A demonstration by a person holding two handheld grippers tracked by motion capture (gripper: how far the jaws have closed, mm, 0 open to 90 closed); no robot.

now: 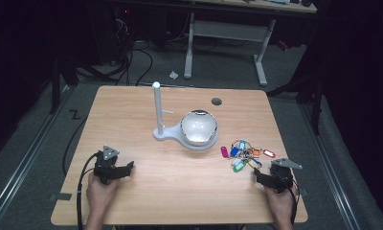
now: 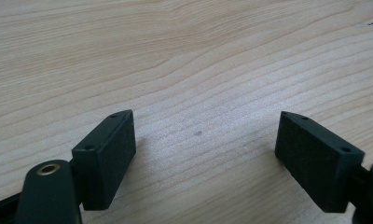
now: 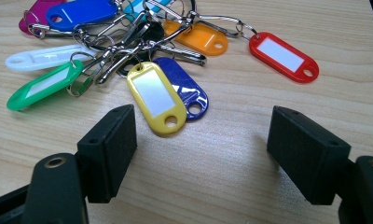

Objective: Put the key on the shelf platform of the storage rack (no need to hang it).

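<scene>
A bunch of coloured key tags (image 1: 244, 154) on metal rings lies on the right part of the wooden table (image 1: 146, 191). My right gripper (image 1: 259, 174) rests just in front of the bunch, open. In the right gripper view the yellow tag (image 3: 154, 97) and a dark blue tag (image 3: 187, 89) lie just ahead of my right gripper (image 3: 201, 140), nothing between the pads. A red tag (image 3: 283, 56) and a green tag (image 3: 44, 85) spread to the sides. My left gripper (image 1: 128, 167) sits at the front left, open. In the left gripper view my left gripper (image 2: 205, 149) stands over bare wood.
A white stand with an upright post (image 1: 157, 108) and a shiny silver bowl (image 1: 198, 127) on its base sits mid-table. A dark round hole (image 1: 216, 101) marks the far right of the tabletop. Another table's legs (image 1: 260, 62) and cables lie on the floor beyond.
</scene>
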